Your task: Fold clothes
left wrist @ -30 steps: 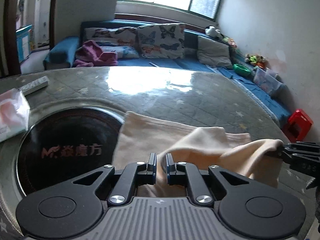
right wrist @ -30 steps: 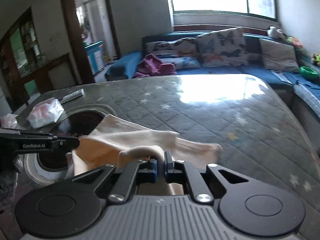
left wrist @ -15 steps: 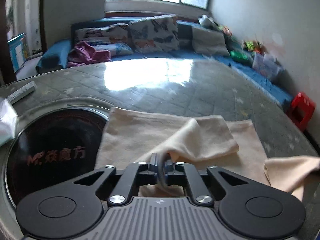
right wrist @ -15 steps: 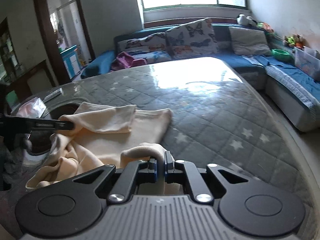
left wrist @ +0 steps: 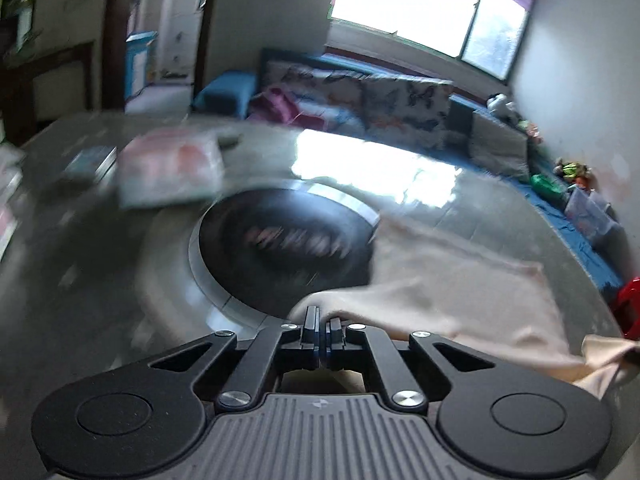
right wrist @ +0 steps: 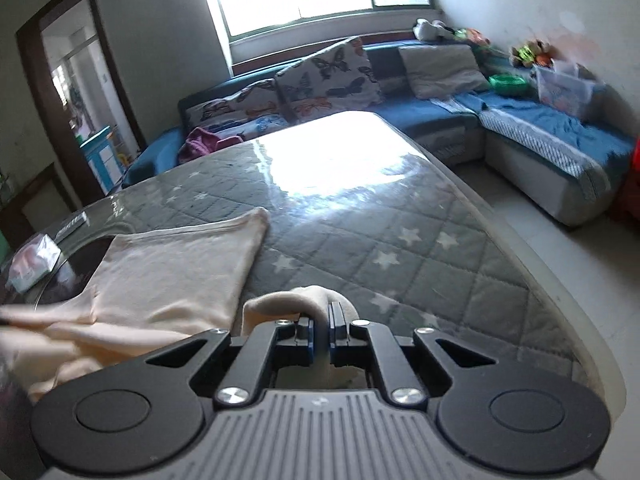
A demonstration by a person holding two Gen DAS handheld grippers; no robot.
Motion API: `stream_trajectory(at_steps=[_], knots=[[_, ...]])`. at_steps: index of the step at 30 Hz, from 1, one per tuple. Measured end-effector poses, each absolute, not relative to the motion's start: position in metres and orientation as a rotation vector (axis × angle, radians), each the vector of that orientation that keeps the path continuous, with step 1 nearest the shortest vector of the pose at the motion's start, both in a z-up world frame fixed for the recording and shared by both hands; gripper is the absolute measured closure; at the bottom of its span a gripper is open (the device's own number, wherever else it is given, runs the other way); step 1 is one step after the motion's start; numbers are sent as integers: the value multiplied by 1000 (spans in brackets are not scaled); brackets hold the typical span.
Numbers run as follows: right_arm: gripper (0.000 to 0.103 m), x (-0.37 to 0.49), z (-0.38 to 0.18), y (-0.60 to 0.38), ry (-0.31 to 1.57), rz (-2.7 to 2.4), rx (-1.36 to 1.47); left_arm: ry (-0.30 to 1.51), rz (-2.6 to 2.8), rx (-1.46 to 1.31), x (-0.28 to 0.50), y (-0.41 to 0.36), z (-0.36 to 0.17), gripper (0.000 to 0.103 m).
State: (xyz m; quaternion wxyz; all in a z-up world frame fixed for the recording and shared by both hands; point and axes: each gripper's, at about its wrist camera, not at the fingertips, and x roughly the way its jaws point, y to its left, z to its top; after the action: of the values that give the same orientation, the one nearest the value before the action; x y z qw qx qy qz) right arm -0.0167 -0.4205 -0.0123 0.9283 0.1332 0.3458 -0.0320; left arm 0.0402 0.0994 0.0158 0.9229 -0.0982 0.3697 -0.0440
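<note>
— And the cream cloth (left wrist: 460, 280)?
— Spread on the grey quilted table cover (right wrist: 400, 248), just to the right of the black round plate (left wrist: 280, 248) that is sunk in the table. One edge overlapping the rim of this plate. Far part flat, near part bunched and lifted in folds.

— Held by what?
— By both tools. Left gripper (left wrist: 322, 326): fingers pressed together, with a corner of the cloth pinched between them, right at the near rim of the plate. Right gripper (right wrist: 320, 324): fingers closed on a thick roll of the same cloth, which loops up over the tips, well to the right of the plate, above the star pattern.

— Sharp enough to judge?
— In the right wrist view, yes. In the left wrist view much blur, the writing on the plate unreadable.

— Around the plate?
— At its far left rim a pack of tissues (left wrist: 172, 172), pink and white, touching or almost touching; impossible to say which. Beyond the pack, a thin remote-like bar (right wrist: 72, 222). Bright window glare on the cover, far to the right of the plate.

— And further out?
— Beyond the table, a blue sofa (right wrist: 440, 116) with butterfly cushions (right wrist: 332, 76) and a purple garment (right wrist: 200, 144) on the seat. A red stool (left wrist: 630, 304) on the floor, far right of the plate, half hidden by the table edge.
</note>
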Motion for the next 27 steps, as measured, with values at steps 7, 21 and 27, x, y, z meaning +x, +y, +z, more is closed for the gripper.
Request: stream_trajectory(at_steps=[7, 21, 27], knots=[[68, -27, -32, -447, 767, -120, 334, 882, -49, -228, 17, 121, -12, 86], [53, -18, -19, -434, 755, -115, 144, 753, -152, -63, 25, 76, 25, 47], [52, -1, -31, -415, 822, -87, 20, 764, -208, -42, 45, 51, 18, 47]])
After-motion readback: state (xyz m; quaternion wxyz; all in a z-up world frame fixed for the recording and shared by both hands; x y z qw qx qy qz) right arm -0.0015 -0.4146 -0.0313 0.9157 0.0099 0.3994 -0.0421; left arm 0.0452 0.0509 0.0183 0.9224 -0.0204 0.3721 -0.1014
